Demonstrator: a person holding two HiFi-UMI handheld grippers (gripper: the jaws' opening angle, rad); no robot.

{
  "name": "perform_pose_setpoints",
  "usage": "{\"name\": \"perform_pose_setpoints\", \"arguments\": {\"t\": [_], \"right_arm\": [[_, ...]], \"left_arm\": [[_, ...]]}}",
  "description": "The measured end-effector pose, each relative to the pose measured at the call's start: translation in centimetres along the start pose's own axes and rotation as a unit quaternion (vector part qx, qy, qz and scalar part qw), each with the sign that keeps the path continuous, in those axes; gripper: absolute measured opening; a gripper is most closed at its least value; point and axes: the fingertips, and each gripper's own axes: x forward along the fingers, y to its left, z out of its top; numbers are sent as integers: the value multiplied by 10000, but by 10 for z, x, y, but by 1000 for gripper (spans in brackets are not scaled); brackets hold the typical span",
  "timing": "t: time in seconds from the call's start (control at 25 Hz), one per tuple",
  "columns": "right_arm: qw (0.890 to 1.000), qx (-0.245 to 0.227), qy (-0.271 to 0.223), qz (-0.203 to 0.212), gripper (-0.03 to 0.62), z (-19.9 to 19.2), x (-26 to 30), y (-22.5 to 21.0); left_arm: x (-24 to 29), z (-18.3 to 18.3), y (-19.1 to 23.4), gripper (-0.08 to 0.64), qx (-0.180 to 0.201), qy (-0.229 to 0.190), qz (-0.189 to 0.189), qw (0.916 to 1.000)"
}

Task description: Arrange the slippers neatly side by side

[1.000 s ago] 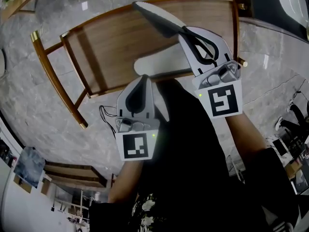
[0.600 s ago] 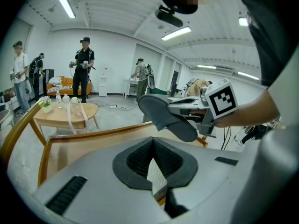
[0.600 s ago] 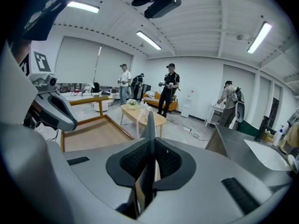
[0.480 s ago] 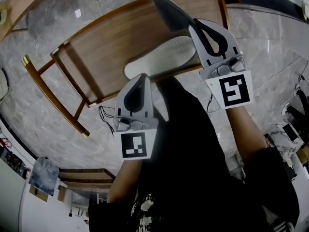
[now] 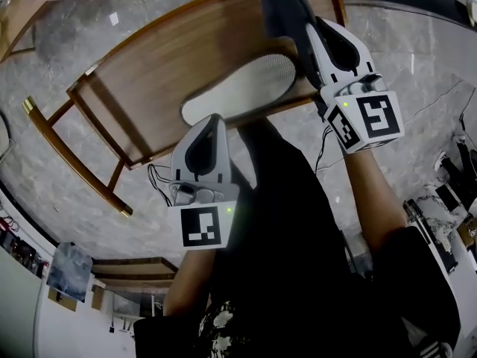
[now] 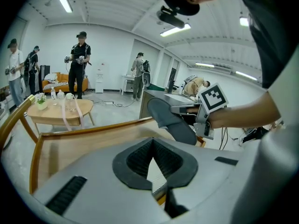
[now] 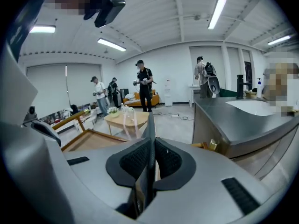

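Note:
A white slipper (image 5: pixel 242 88) lies sole up on the wooden table (image 5: pixel 141 66). My left gripper (image 5: pixel 216 119) is shut at the slipper's near end, and I see nothing between its pads. In the left gripper view its tips (image 6: pixel 153 143) meet above the white sole (image 6: pixel 156 171). My right gripper (image 5: pixel 313 27) is shut on a dark grey slipper (image 5: pixel 287 6) held in the air over the table's far right corner. The right gripper view shows that slipper edge-on (image 7: pixel 149 125) between the pads. From the left gripper view the grey slipper (image 6: pixel 170 120) hangs tilted from the right gripper (image 6: pixel 189 110).
The table stands on a grey marble floor (image 5: pixel 59 162) with cables near my legs. A steel counter (image 7: pixel 252 115) stands to the right. A round wooden table (image 6: pixel 60 110) and several people are farther back in the room.
My right gripper has rolled and carried the grey slipper toward the table's far right corner, uncovering more of the white slipper. The left gripper has shifted slightly and stays shut.

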Motion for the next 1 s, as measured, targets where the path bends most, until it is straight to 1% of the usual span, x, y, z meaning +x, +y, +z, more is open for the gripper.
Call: {"name": "perform_pose_setpoints", "arguments": {"t": [0.2, 0.28, 0.36, 0.48, 0.6, 0.68, 0.88, 1.0], "right_arm": [[9989, 431, 145, -103, 28, -10, 6, -14], [9983, 507, 212, -179, 28, -15, 6, -20], [9980, 531, 279, -211, 29, -22, 7, -23], [9983, 400, 332, -264, 29, -25, 7, -26], [9979, 382, 323, -400, 29, -27, 4, -34], [9981, 208, 338, -474, 29, -28, 3, -40], [9954, -682, 413, -522, 37, -34, 8, -46], [9933, -874, 422, -627, 41, -36, 10, -46]], "left_arm": [[4, -1, -2, 2, -18, 14, -22, 10000], [5, -1, -2, 2, -36, -2, -8, 10000], [5, -2, 0, 2, -17, -6, 13, 10000], [5, -4, 0, 2, -45, 13, 33, 10000], [4, -5, 2, 2, -56, -5, 64, 10000], [4, -5, 4, 2, -53, -5, 84, 10000], [2, -4, 8, 2, -90, -52, 160, 9998], [1, -5, 10, 2, -93, -42, 184, 9998]]}}
